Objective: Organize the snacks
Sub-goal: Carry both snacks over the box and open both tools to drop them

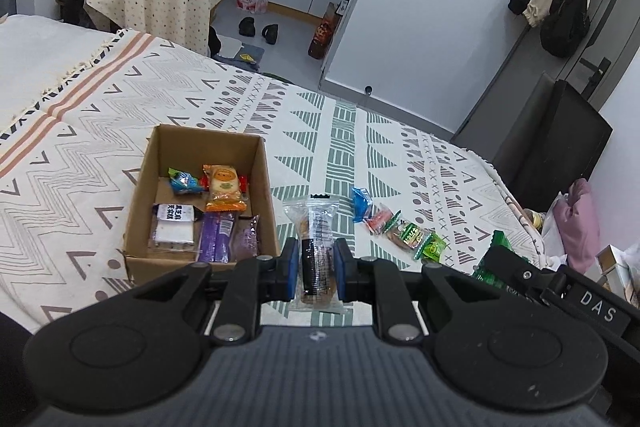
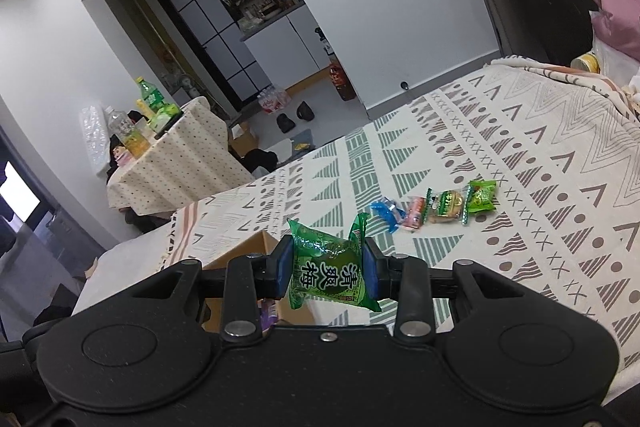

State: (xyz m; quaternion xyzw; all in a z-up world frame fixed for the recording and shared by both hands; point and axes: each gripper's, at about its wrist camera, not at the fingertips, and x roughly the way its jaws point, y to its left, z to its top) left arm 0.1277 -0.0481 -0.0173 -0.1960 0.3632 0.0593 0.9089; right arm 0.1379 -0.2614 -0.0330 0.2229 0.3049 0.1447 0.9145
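Black gripper housing fills the bottom of the left wrist view. Ahead of it, the left gripper [image 1: 316, 269] has its blue-padded fingers clamped on a clear-wrapped biscuit packet [image 1: 315, 247], which stands on end between the pads, its top edge pointing away from the camera. Just to the left sits an open cardboard box [image 1: 264, 187] on a patterned bedspread [image 1: 80, 163]. Inside the box lie an orange-wrapped cake [image 1: 224, 187], a small blue candy [image 1: 183, 182], a white and black packet [image 1: 174, 225] and two purple packets [image 1: 230, 237]. To the right of the held packet, a short row of loose snacks rests on the bedspread: a blue wrapper [image 1: 361, 207], a pink one [image 1: 379, 221], a brown and green one [image 1: 406, 233] and a bright green one [image 1: 433, 247]. Part of the right gripper [image 1: 520, 269] shows at the lower right edge, with green wrapping beside it.

From the right wrist view, black housing again fills the foreground. The right gripper [image 2: 327, 273] is closed on a green plum candy packet [image 2: 328, 267] printed with Chinese characters, pinched at both sides and held above the bedspread [image 2: 520, 155]. A corner of the cardboard box [image 2: 248, 251] shows just behind and left of the fingers. Farther off, to the right, the same row of four loose snacks [image 2: 436, 207] lies on the bedspread, well apart from the box. A small round table with a dotted cloth [image 2: 176, 163] stands beyond the bed.
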